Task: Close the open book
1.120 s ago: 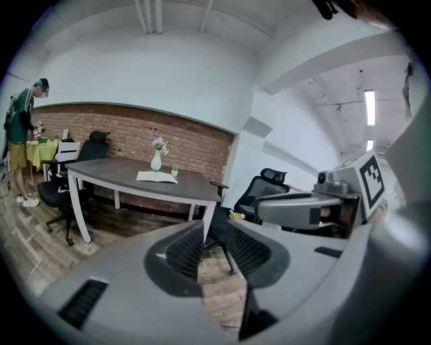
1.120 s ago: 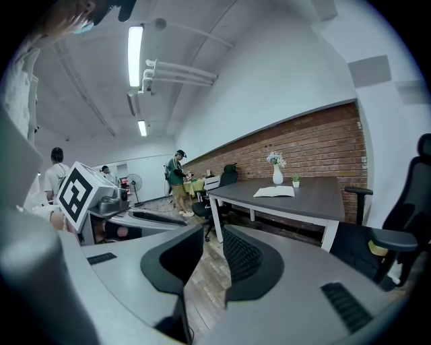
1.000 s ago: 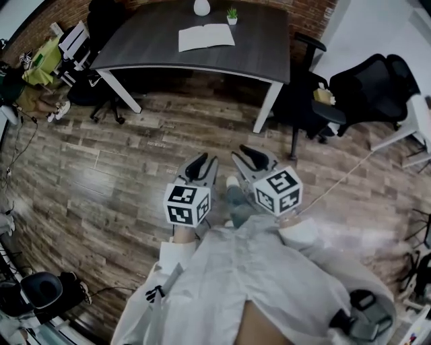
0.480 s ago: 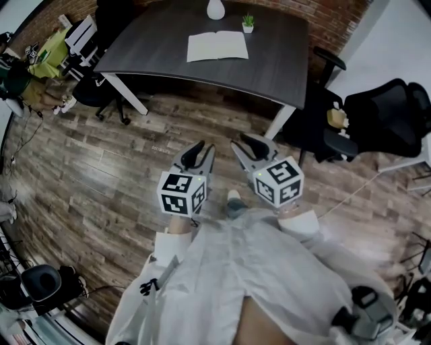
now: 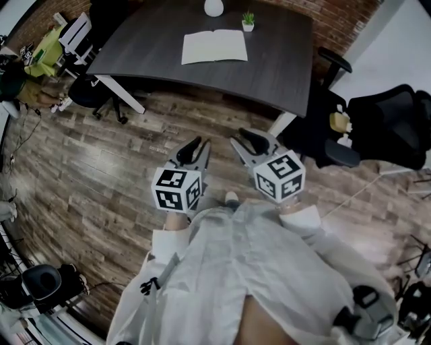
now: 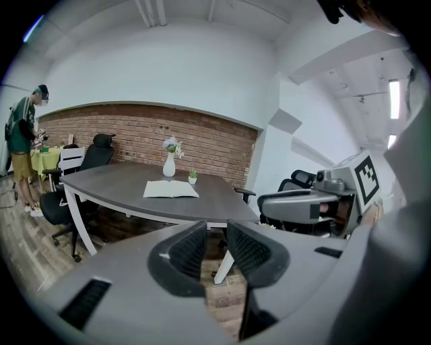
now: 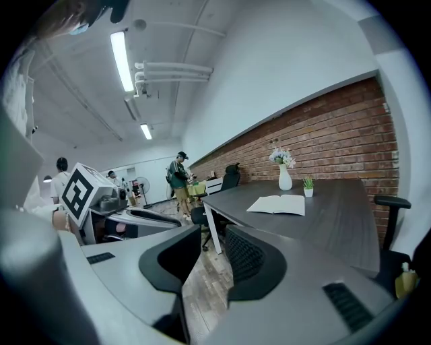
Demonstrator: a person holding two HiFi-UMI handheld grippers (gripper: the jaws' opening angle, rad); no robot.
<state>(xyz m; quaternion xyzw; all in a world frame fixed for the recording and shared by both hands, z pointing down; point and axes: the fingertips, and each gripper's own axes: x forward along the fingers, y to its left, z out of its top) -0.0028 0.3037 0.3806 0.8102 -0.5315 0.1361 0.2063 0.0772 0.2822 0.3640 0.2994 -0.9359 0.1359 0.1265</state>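
The open book (image 5: 215, 47) lies flat, pages up, on the far half of the dark table (image 5: 283, 67); it also shows as the book (image 6: 170, 189) and the book (image 7: 277, 204) in the gripper views. Both grippers hang over the wooden floor, well short of the table and pointing toward it. My left gripper (image 5: 193, 148) has a narrow gap between its jaws and nothing in them, which the left gripper (image 6: 215, 232) in its own view confirms. My right gripper (image 5: 245, 141) stands open and empty, as the right gripper (image 7: 210, 248) shows close up.
A white vase (image 5: 213, 7) and a small potted plant (image 5: 248, 19) stand just behind the book. Black office chairs (image 5: 377, 121) crowd the table's right end, another chair (image 5: 94, 87) sits at its left. A person (image 6: 23, 145) stands far left by the brick wall.
Both grippers have travelled forward together toward the table, which now sits lower and larger in the head view. The book has not moved.
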